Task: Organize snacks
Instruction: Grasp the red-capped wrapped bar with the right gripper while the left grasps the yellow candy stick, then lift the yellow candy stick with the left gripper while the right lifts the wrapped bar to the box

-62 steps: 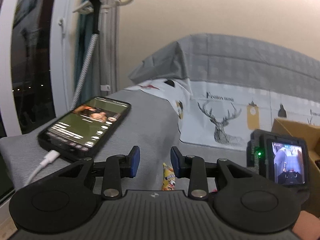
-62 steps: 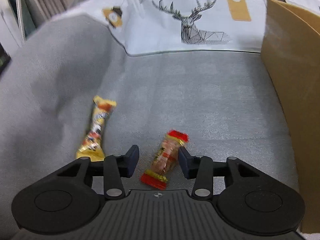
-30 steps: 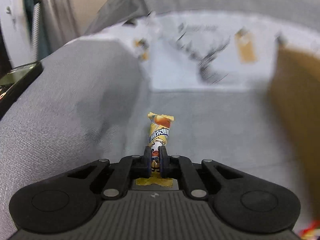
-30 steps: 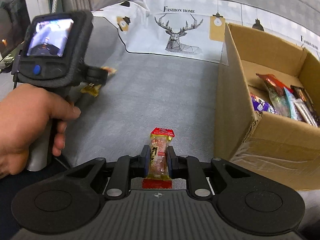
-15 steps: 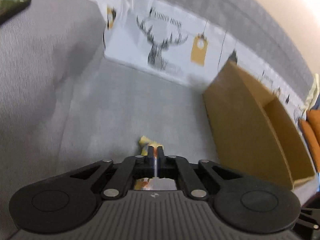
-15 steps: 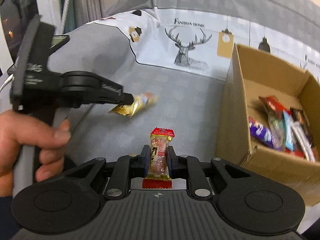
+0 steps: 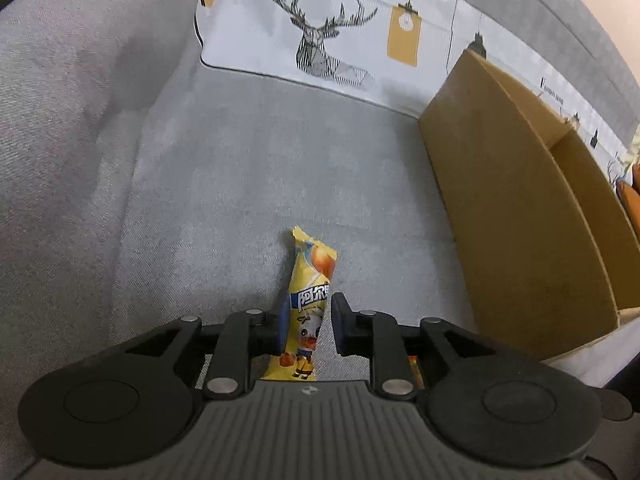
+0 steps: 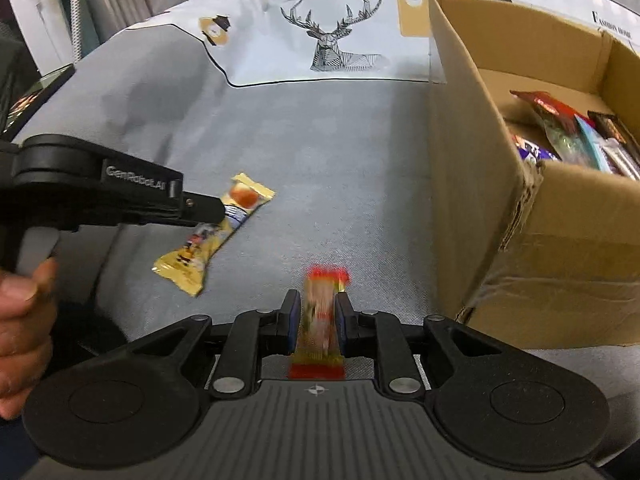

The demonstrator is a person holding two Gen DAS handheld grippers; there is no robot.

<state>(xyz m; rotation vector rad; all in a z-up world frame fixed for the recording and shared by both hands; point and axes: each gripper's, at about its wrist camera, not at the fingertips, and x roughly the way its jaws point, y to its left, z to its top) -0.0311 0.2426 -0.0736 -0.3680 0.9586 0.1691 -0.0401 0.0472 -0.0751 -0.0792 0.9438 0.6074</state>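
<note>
A yellow snack bar [image 7: 310, 276] stands between the jaws of my left gripper [image 7: 306, 314]. The jaws are opening, with a gap showing beside the right pad. From the right wrist view the yellow snack bar [image 8: 208, 248] sits under the left gripper's fingertips [image 8: 208, 210], low over the grey cover; I cannot tell whether it touches. My right gripper [image 8: 318, 312] is shut on a red and gold snack bar [image 8: 322, 320], blurred by motion. The open cardboard box [image 8: 472, 200] stands to the right with several snacks [image 8: 568, 140] inside. In the left wrist view only the cardboard box's outer wall [image 7: 516, 208] shows.
A grey cover [image 7: 260, 160] spreads under both grippers. A white deer-print cloth [image 8: 332, 40] lies at the back. A phone [image 8: 28, 100] rests at the far left edge. A hand [image 8: 20, 312] holds the left gripper's handle.
The left jaws have parted around the yellow snack, and that gripper has tilted. The right gripper has dipped with the red snack still pinched, now blurred.
</note>
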